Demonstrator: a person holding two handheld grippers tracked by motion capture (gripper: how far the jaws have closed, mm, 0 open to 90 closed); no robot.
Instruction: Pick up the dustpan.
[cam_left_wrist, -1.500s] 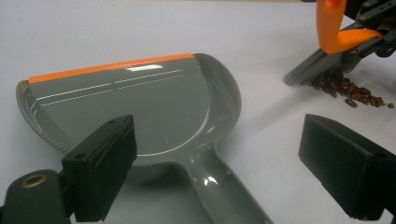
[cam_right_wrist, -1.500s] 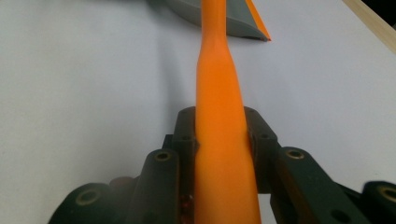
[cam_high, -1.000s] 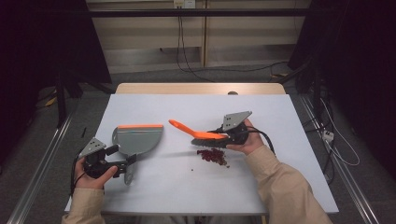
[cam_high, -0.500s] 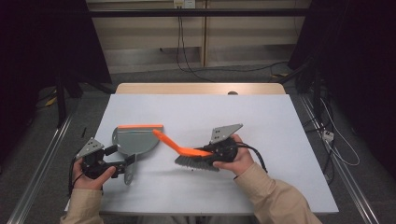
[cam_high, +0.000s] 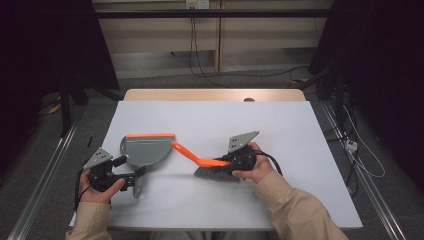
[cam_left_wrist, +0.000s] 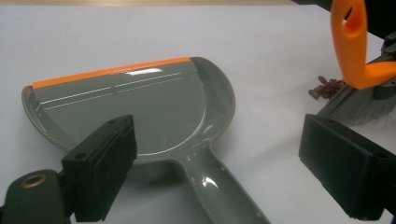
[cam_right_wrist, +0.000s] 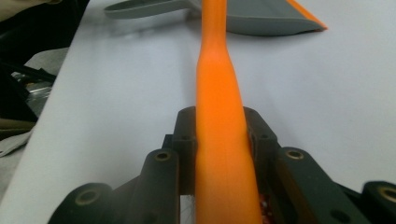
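Orange-handled brush (cam_high: 210, 165) beside grey dustpan (cam_high: 145, 150)

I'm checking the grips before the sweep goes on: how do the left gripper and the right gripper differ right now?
The left gripper has its jaws wide apart, with the grey dustpan handle lying between the pads, untouched in its own view; the right gripper is clamped tight on the orange brush handle. In the high view the left one sits by the table's near left edge, the right one nearer the middle. Both are hand-held, with black jaws.
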